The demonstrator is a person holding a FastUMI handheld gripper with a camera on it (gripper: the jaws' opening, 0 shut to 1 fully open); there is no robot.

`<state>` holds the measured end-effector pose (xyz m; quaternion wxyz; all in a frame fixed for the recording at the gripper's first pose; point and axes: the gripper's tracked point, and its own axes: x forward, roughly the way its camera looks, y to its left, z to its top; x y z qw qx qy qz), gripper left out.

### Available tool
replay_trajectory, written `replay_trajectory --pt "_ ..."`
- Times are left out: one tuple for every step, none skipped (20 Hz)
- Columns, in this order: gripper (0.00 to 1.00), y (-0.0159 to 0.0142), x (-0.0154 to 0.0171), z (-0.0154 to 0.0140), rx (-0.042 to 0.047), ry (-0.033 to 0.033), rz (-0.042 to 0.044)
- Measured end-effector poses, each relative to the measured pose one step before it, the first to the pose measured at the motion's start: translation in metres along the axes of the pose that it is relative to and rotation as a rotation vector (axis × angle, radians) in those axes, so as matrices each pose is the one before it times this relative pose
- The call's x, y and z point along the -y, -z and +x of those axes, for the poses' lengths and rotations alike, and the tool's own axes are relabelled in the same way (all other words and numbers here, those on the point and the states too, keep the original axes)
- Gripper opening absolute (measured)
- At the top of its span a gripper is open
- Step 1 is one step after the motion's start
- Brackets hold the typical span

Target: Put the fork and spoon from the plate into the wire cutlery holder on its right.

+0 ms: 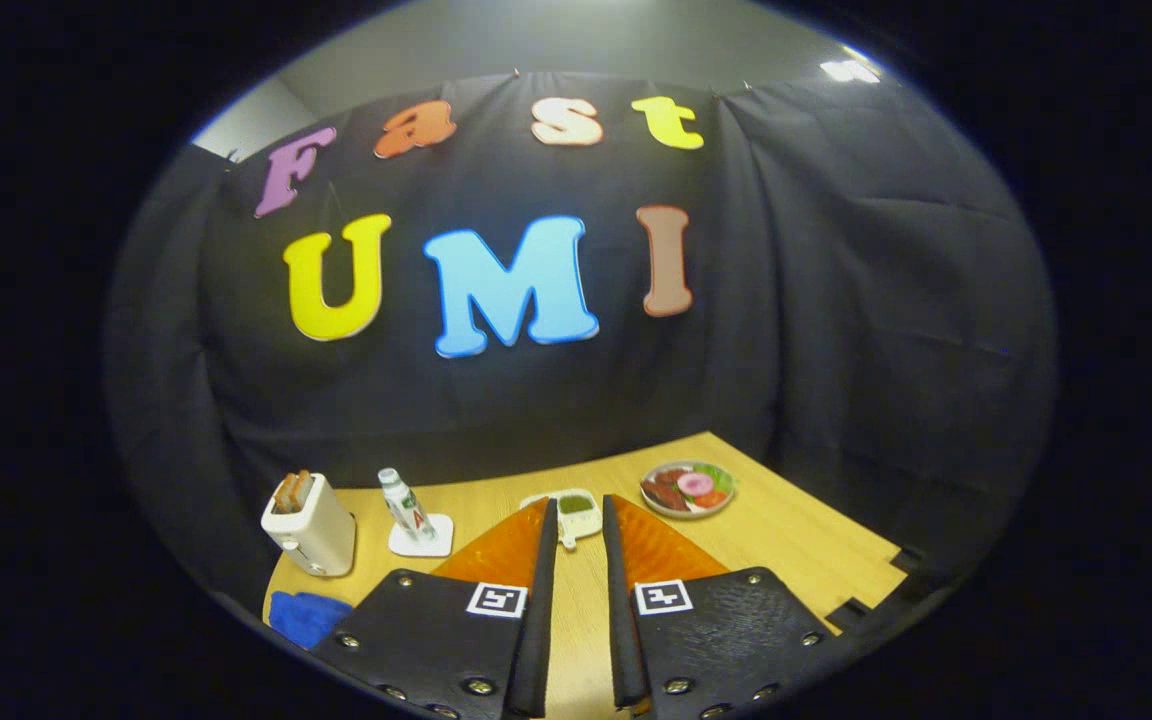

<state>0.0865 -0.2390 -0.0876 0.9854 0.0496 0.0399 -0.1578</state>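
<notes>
Tool [577,515] fingers parted — wooden table [796,550]

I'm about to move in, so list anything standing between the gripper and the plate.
Nothing visible blocks it. The gripper, fingers open and empty, faces a small white dish just ahead. The plate lies beyond the right finger, with bare table between. Cutlery on it is too small to make out.

Table [796,560]: light wood grain. Toaster [311,525]: cream-white body, brown toast in the slots. Bottle [404,503]: clear with a white cap and a red and green label, standing on a white coaster [423,541]. Cloth [304,615]: blue. Small dish [576,512]: white, green contents. Plate [688,489]: grey rim, red, pink and green food.
</notes>
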Motion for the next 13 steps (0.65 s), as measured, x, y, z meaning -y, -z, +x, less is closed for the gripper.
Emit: replay_trajectory --pt "0.25 -0.01311 -0.00548 -0.00325 0.04183 -0.01356 -0.01950" --pt "0.25 -0.01232 -0.00923 -0.00473 0.03799 -0.02121 -0.01907" --pt "0.25 -0.01238 -0.00891 -0.00102 0.04096 -0.02399 -0.01431" --pt "0.25 -0.01000 -0.00975 -0.00237 0.03070 -0.02374 -0.01242" --pt "0.25 -0.00621 -0.00761 -0.00104 0.02075 -0.01774 -0.01078" --pt "0.25 -0.00357 -0.00708 -0.00271 0.01236 -0.01927 -0.00812" --pt "0.25 -0.00064 -0.00681 0.00016 0.00583 -0.01711 -0.00651" --pt "0.25 -0.00088 -0.00801 -0.00146 0.00282 -0.01867 -0.00633" --pt "0.25 0.00002 -0.00657 -0.00091 0.00175 -0.01732 -0.00738" --pt "0.25 -0.00267 -0.00827 -0.00312 0.00026 -0.01991 -0.01030" --pt "0.25 -0.00275 -0.00766 -0.00386 0.00048 -0.01994 -0.01059" --pt "0.25 -0.00560 -0.01205 -0.00519 0.00330 -0.02168 -0.01049" --pt "0.25 -0.00370 -0.01301 -0.00435 0.00124 -0.02629 -0.00354"
